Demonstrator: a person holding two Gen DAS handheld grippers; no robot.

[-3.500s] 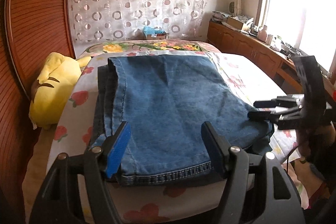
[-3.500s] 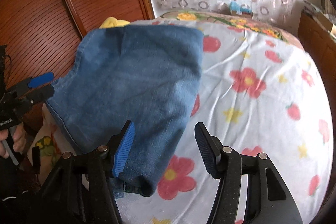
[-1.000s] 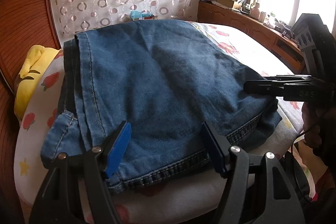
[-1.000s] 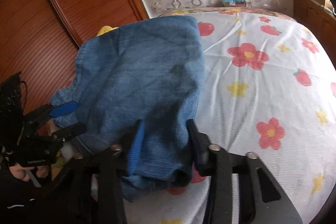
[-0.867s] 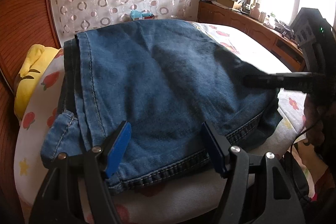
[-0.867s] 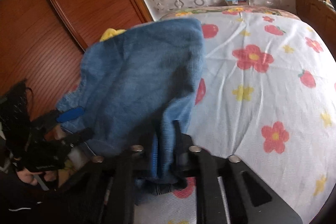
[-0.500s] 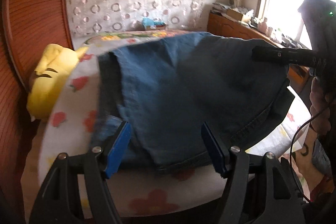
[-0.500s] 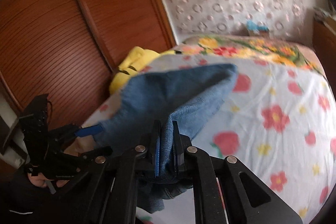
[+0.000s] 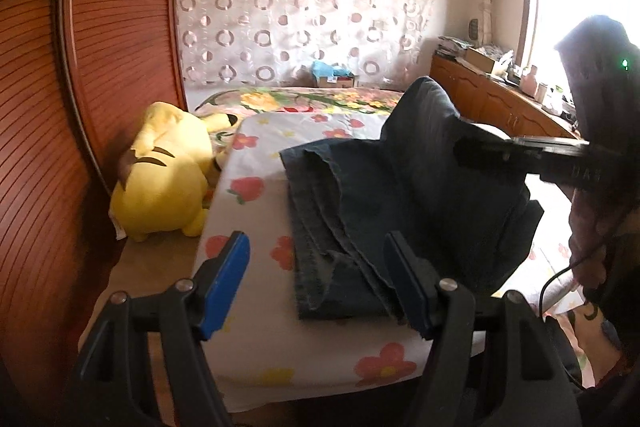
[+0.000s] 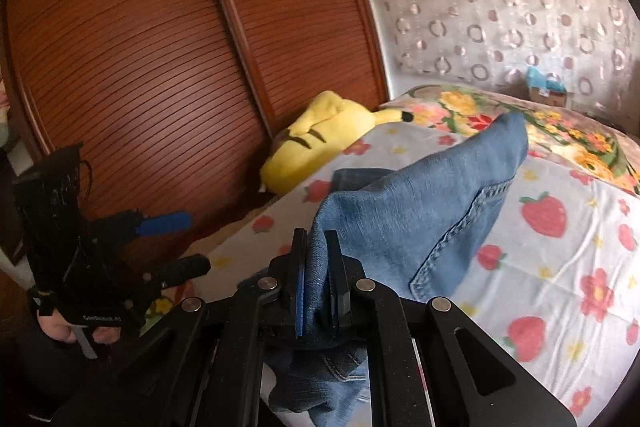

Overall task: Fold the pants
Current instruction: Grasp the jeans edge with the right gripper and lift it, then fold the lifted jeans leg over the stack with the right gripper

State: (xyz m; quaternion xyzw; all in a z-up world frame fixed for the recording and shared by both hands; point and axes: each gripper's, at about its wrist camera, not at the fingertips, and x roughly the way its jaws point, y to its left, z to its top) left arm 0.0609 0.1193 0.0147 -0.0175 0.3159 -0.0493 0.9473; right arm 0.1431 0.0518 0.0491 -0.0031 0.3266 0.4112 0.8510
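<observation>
Right tongs clamp jeans — one edge lifted off bed.
Left tongs gape, empty, near the denim's low edge.

Home bedroom: bed, plush toy, louvred wardrobe doors.

- We see blue denim pants, folded in layers, near the plush on the bed's side.
- One edge rises off the bed, pinched up; the far layers lie flat, hems stacked.
</observation>
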